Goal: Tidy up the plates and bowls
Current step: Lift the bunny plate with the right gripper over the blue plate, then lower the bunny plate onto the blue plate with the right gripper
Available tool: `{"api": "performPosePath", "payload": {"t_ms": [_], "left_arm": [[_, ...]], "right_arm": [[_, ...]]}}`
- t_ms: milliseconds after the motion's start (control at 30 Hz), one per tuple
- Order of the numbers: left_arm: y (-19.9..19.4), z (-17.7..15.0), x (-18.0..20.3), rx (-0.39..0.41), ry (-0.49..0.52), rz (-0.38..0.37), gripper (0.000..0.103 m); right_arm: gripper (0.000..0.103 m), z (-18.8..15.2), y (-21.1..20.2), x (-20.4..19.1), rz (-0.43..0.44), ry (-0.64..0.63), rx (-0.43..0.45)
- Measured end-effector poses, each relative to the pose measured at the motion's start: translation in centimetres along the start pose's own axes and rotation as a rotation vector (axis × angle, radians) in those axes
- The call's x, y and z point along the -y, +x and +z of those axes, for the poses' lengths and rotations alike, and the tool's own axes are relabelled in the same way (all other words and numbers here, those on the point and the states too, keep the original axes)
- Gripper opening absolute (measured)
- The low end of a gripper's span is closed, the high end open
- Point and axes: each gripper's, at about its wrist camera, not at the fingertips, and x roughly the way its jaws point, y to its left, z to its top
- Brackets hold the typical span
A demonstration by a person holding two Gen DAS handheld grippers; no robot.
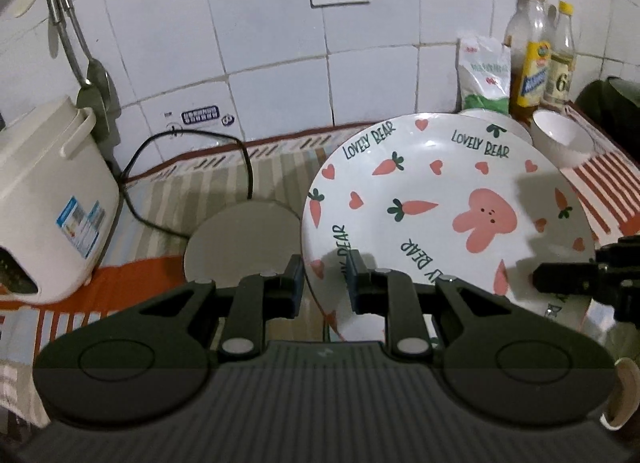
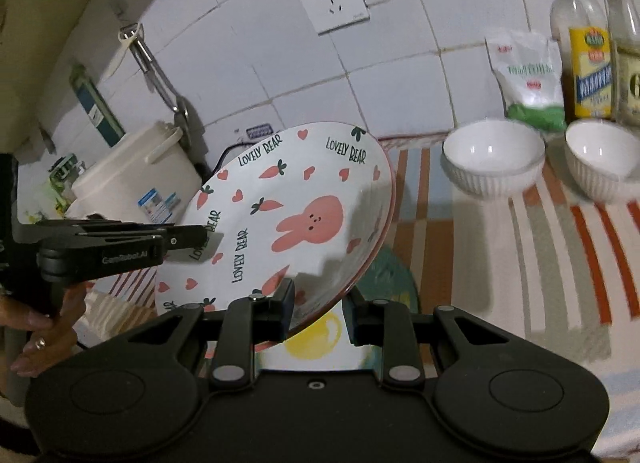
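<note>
A white plate with pink rabbit, carrots and "LOVELY BEAR" lettering [image 1: 440, 199] [image 2: 296, 219] is held tilted above the striped cloth. My left gripper [image 1: 326, 287] is shut on its near left rim; it shows from the side in the right wrist view [image 2: 200, 239]. My right gripper [image 2: 318, 303] is shut on the plate's opposite rim; its fingers [image 1: 560, 283] show at the right edge of the left wrist view. Two white ribbed bowls [image 2: 494, 167] [image 2: 604, 161] stand on the cloth behind; one bowl [image 1: 560, 139] shows beyond the plate.
A white rice cooker [image 1: 48, 199] with a black cord stands at the left by the tiled wall. A round white disc [image 1: 244, 239] lies on the cloth. A bag [image 2: 528, 79] and oil bottles [image 2: 588, 47] stand at the back right. A yellow-and-green mat [image 2: 360, 327] lies under the plate.
</note>
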Motion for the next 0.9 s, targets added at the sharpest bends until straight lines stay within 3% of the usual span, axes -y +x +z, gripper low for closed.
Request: {"api": "performPosePath", "payload": {"t_ms": [400, 900], "left_arm": [[0.0, -3.9, 1.2, -0.036, -0.018, 0.002, 0.020], [1.6, -5.4, 0.5, -0.063, -0.061, -0.013, 0.021]], "right_arm": [[0.031, -2.8, 0.6, 1.2, -0.025, 0.019, -0.048], [0.031, -2.7, 1.3, 0.4, -0.068, -0.044, -0.101]]}}
